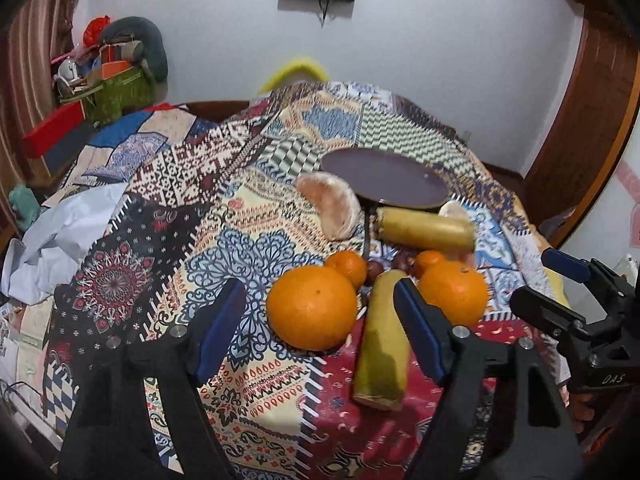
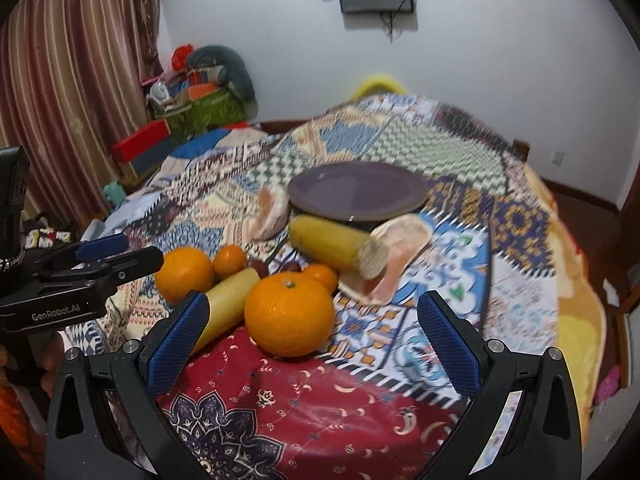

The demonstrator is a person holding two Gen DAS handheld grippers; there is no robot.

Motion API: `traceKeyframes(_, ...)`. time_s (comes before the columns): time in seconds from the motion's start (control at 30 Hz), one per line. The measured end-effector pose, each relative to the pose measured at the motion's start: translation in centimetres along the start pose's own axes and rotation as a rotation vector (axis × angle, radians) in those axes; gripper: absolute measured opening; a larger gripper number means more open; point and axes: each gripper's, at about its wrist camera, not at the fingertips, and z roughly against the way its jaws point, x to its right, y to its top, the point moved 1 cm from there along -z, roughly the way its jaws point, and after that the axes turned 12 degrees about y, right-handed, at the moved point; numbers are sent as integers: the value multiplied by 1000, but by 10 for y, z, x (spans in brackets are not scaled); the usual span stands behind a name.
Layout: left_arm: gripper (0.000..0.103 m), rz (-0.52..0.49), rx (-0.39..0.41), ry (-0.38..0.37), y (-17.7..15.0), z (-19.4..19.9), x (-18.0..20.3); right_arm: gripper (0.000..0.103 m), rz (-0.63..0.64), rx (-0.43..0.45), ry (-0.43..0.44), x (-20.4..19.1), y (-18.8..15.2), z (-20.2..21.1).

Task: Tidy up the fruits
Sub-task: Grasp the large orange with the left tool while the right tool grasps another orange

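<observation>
Fruit lies on a patterned cloth in front of a dark purple plate [image 1: 384, 178] [image 2: 356, 190]. In the left wrist view a big orange [image 1: 312, 307] sits between my left gripper's [image 1: 320, 308] open fingers, with a banana piece [image 1: 382, 340] beside it, a second big orange [image 1: 454, 292], two small oranges [image 1: 348, 266], another banana piece [image 1: 426, 229] and a pomelo segment [image 1: 334, 204]. My right gripper [image 2: 314, 328] is open, just short of the big orange [image 2: 289, 314]. A second pomelo segment [image 2: 394, 256] lies right of the far banana piece [image 2: 332, 244]. The plate is empty.
Small dark red fruits [image 1: 374, 270] lie among the oranges. The table [image 2: 520, 216] drops away on the right. A pile of boxes and bags [image 1: 108, 76] stands at the back left by a curtain [image 2: 72, 100]. White crumpled fabric [image 1: 60, 232] lies at the left.
</observation>
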Motion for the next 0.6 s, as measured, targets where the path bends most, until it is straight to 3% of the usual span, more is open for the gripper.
traceKeyframes(0.33, 76, -1, -69, -17, -6, -32, 2, 82, -67, -137, 92, 8, -7, -44)
traceKeyframes(0.6, 74, -1, -101, -14, -9, -51, 4, 67, -68, -177, 107, 9, -10, -55)
